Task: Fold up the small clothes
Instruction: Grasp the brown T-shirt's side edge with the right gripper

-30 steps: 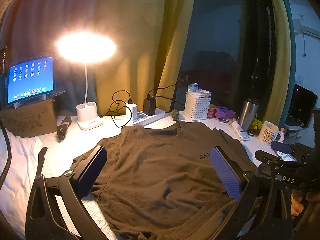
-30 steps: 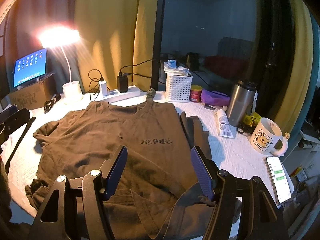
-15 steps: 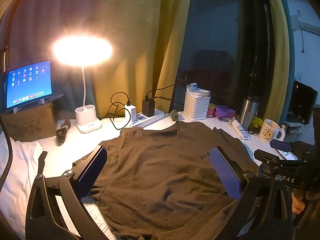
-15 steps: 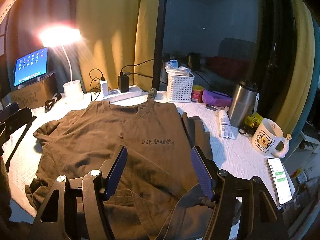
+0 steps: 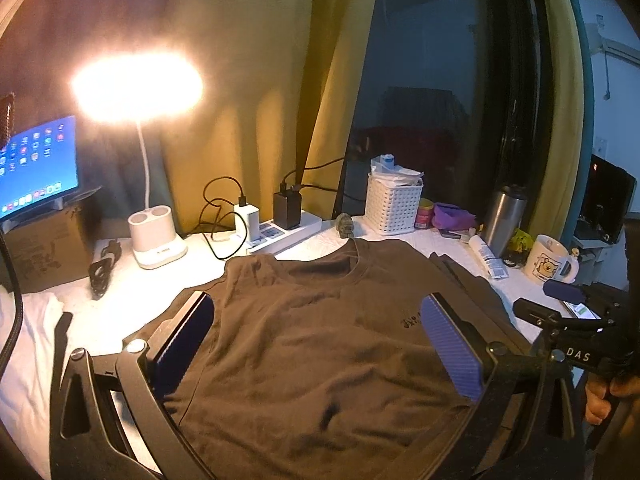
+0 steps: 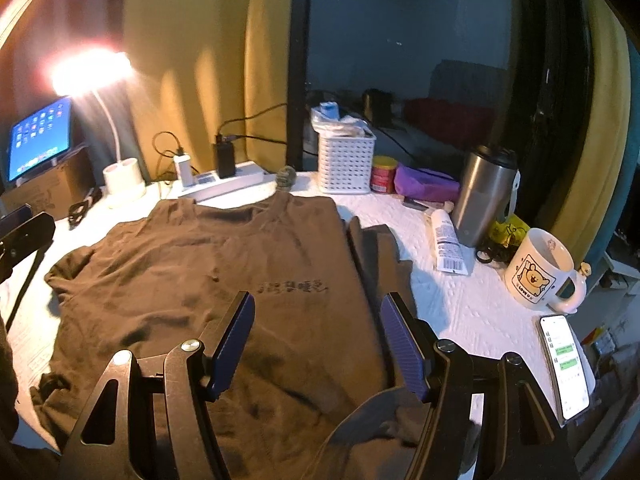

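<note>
Tabletop [image 6: 472, 304] covered in white quilted cloth, with bare room only along the right of a brown T-shirt [image 6: 224, 280]; the far edge is crowded with a lit desk lamp [image 5: 156, 240], a power strip [image 5: 288, 232], a white basket [image 6: 346, 164], a steel tumbler [image 6: 484, 196], a tube [image 6: 446, 240] and a bear mug [image 6: 538, 270]. A phone [image 6: 564, 364] lies at the near right edge, and a tablet [image 5: 36, 168] stands on a cardboard box at far left.

The T-shirt lies flat in the middle of the tabletop, front up, collar pointing away toward the power strip and hem toward the viewer, so its long axis runs near to far. Its right sleeve is folded in beside the body; the left sleeve spreads outward. Dark small lettering crosses the chest, the cloth is lightly wrinkled, and a near corner of the hem is turned over.

The left tool [image 5: 320, 344] hangs over the shirt with jaws spread wide, holding nothing. The right tool [image 6: 316, 344] hangs over the lower right part, jaws also apart and empty. A hand [image 5: 608, 396] grips the right tool's handle.
</note>
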Motion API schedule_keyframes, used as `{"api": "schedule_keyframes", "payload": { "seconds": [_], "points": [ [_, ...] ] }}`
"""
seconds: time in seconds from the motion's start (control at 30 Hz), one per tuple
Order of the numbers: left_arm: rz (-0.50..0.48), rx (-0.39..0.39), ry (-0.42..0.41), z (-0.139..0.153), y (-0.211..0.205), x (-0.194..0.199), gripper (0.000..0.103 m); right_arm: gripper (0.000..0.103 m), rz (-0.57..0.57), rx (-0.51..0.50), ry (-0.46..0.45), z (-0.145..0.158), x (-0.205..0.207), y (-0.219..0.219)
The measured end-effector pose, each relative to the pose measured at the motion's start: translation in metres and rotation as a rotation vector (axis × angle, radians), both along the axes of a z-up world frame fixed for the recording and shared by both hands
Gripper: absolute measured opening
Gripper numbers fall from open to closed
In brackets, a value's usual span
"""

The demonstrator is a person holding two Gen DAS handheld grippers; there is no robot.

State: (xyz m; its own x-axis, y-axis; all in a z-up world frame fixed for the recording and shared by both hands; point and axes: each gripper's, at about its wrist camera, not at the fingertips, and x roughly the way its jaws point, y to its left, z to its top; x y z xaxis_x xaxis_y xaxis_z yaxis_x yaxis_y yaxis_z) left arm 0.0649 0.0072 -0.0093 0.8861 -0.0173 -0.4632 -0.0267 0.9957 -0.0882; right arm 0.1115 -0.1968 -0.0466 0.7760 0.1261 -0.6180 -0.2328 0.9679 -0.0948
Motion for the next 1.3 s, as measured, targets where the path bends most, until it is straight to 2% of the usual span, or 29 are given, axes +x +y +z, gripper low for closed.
{"api": "schedule_keyframes", "payload": {
  "seconds": [0.33,0.53,0.73,1.07,1.23,1.3],
  "points": [
    [-0.015,0.027,0.049,-0.012,0.000,0.056,0.102,0.068,-0.047,-0.009,0.038,-0.008,0.060,-0.028],
    [-0.012,0.016,0.103,-0.026,0.006,0.092,0.102,0.068,-0.063,-0.015,0.067,-0.015,0.116,-0.049],
    [0.007,-0.006,0.157,-0.041,0.013,0.126,0.102,0.068,-0.057,-0.031,0.131,-0.036,0.171,-0.056],
    [0.025,0.010,0.206,-0.057,0.017,0.151,0.102,0.068,-0.038,-0.005,0.271,-0.077,0.246,-0.066],
    [0.050,0.006,0.236,-0.066,0.021,0.155,0.102,0.068,-0.002,-0.032,0.297,-0.095,0.254,-0.060],
    [0.059,0.008,0.247,-0.069,0.023,0.157,0.102,0.068,0.000,-0.053,0.277,-0.099,0.253,-0.056]
  ]
}}
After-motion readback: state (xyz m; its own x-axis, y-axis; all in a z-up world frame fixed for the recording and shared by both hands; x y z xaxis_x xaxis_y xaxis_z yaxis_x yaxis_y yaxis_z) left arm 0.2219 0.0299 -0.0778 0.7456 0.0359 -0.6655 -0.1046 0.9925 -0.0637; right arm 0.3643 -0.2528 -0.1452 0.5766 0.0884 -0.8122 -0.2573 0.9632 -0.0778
